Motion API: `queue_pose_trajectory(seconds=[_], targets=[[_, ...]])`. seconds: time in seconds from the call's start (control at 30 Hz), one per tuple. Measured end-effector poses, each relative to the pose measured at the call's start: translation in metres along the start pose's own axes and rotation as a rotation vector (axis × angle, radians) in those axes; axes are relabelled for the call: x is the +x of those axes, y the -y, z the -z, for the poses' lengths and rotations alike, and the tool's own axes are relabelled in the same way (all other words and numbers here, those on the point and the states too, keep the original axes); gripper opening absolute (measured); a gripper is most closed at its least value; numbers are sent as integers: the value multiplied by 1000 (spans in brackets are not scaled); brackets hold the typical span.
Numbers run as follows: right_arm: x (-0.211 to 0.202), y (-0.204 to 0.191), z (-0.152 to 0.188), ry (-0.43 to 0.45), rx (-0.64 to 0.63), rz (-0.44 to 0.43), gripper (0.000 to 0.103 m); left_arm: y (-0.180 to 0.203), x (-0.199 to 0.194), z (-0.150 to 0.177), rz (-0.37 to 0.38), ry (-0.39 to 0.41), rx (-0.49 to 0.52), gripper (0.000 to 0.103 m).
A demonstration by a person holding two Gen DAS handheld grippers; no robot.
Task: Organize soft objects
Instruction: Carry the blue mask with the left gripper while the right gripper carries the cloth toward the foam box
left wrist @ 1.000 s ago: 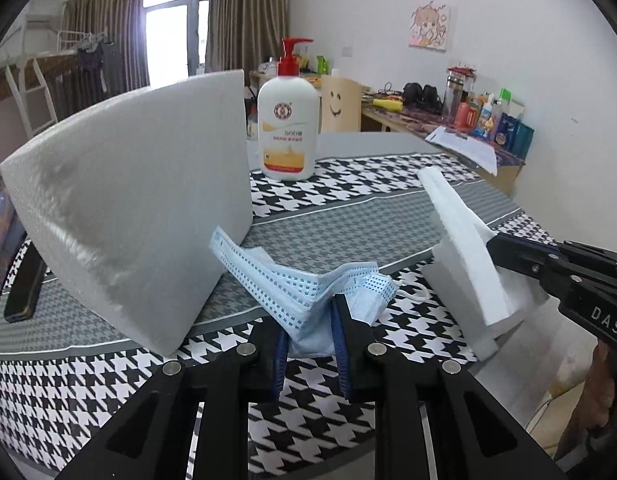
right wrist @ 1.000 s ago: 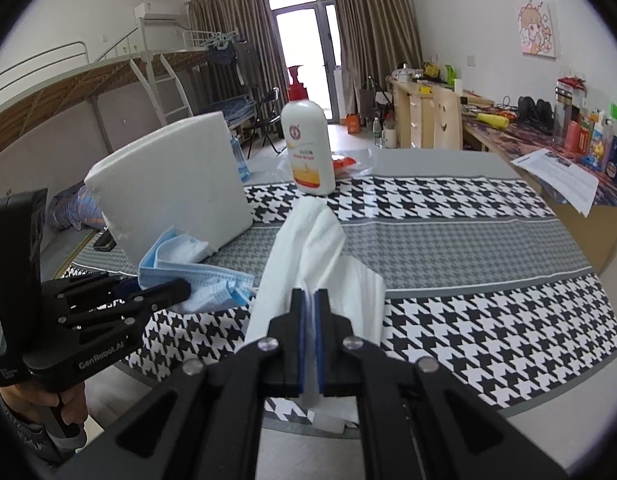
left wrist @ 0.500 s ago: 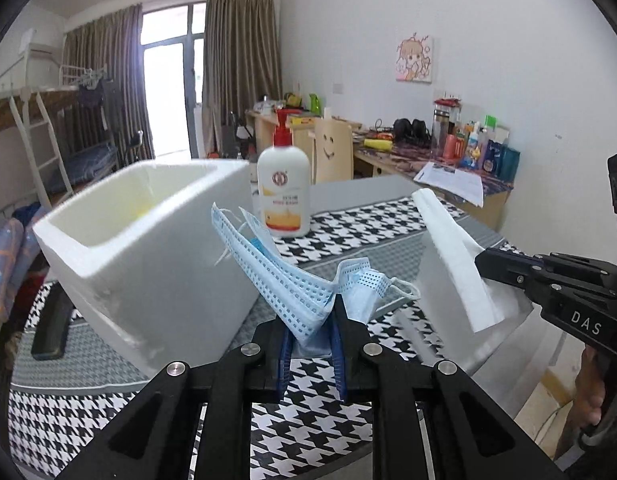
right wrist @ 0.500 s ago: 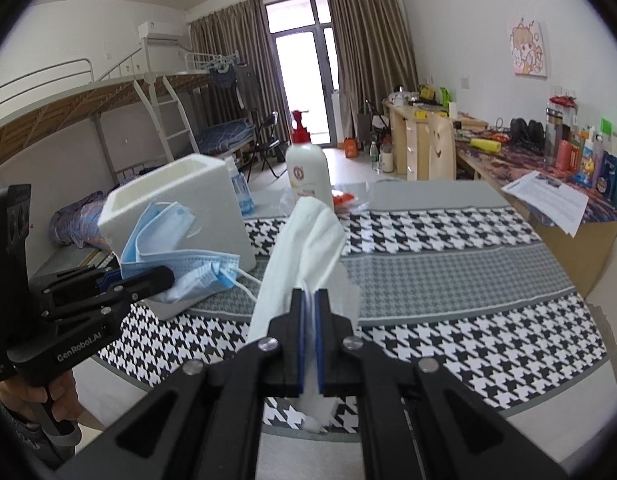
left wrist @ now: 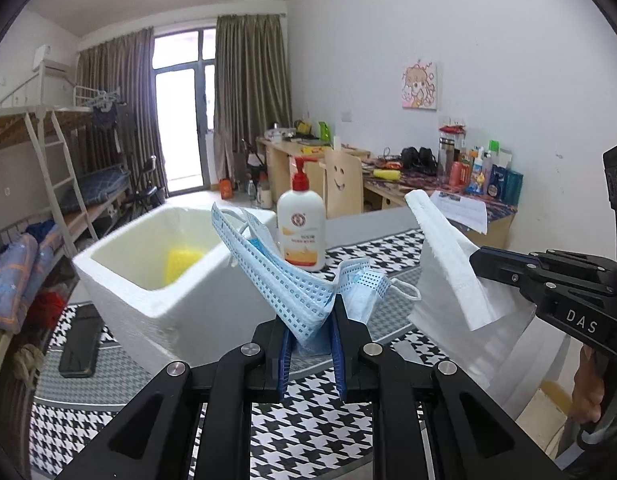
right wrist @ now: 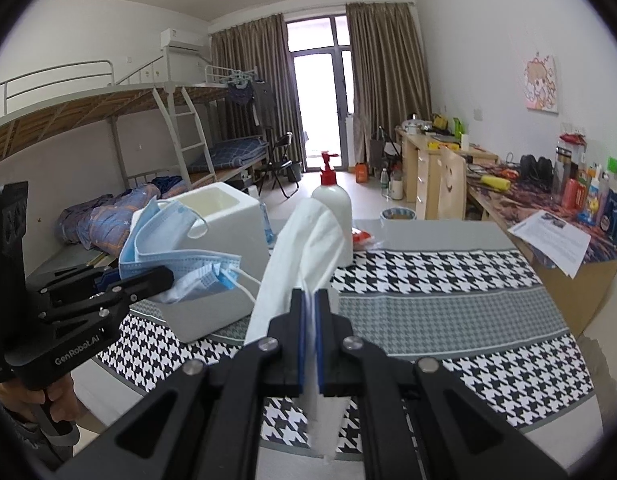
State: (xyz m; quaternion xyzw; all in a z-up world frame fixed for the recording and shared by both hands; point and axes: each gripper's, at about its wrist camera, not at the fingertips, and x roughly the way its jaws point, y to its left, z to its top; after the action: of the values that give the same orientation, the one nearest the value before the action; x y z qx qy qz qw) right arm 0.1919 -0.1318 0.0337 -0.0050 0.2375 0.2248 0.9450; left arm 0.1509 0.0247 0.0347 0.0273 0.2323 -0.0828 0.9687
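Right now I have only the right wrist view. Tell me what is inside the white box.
Observer: A yellow block, perhaps a sponge, lies at the bottom of the white box.
Operator: Report anything that the box hides from me.
Observer: A black phone lies flat on the table, on the box's side away from you.
Operator: Check the left hand-held gripper's hold.
Observer: The left hand-held gripper has the blue mask bunched between both pads, both ends sticking up.
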Motion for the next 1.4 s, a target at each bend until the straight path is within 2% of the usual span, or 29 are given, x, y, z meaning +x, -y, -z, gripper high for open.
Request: queue_pose_trajectory(seconds=[0.57,0.97,1.4], targets=[[-5,-40,-32,77,-97,-84,6,-28,-37,-19,-132,87,-16,18],[10,-67,-51,85,-162,-150,6,-59,-57,-21,-243,118,-65,18],[29,-94,-71,76,-213,-211,6,-91,-65,-24,-315,135,-106,18]])
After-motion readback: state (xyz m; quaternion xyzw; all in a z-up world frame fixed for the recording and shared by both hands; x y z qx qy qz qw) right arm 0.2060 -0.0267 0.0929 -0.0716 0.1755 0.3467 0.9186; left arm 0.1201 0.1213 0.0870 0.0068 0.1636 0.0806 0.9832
